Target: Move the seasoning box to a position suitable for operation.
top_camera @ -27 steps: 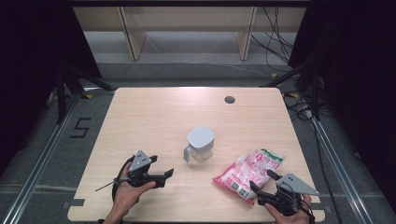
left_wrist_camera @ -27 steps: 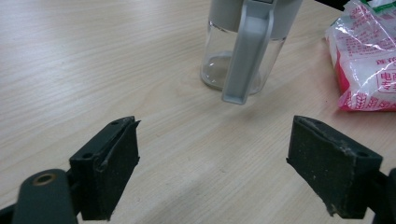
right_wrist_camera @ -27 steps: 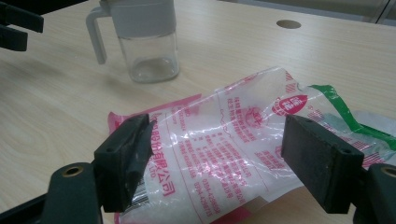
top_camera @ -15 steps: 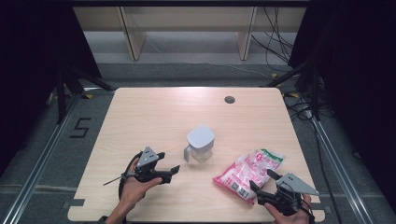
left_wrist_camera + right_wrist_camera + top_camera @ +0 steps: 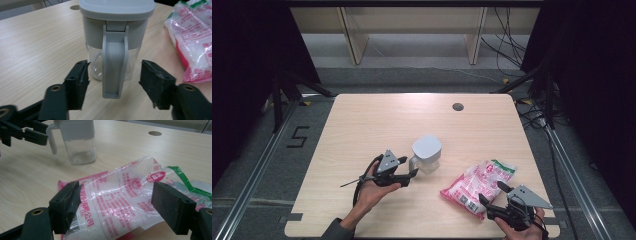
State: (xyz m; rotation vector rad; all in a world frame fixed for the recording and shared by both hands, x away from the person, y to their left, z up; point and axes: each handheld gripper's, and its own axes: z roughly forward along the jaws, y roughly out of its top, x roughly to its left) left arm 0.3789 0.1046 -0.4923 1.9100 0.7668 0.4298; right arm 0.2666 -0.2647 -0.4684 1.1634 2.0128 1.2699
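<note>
A clear glass jug (image 5: 427,152) with a grey lid and grey handle stands upright near the table's middle. My left gripper (image 5: 408,166) is at its left side, open. In the left gripper view the jug's handle (image 5: 113,67) hangs between the two pads (image 5: 80,82) with a gap on each side. A pink and white plastic bag (image 5: 479,185) with a green end lies flat at the front right. My right gripper (image 5: 492,192) is at its near end, open. In the right gripper view the bag (image 5: 120,195) lies between and ahead of its jaws, and the jug (image 5: 80,140) stands farther off.
The wooden table (image 5: 377,120) has a round cable hole (image 5: 457,106) at the back. Its front edge runs close under both hands. Beyond the far edge stand pale shelf legs (image 5: 354,35), with cables on the floor at the right.
My left gripper has moved right across the table to the jug, so the handle is now between its jaws. The right gripper, the bag and the jug have stayed in place.
</note>
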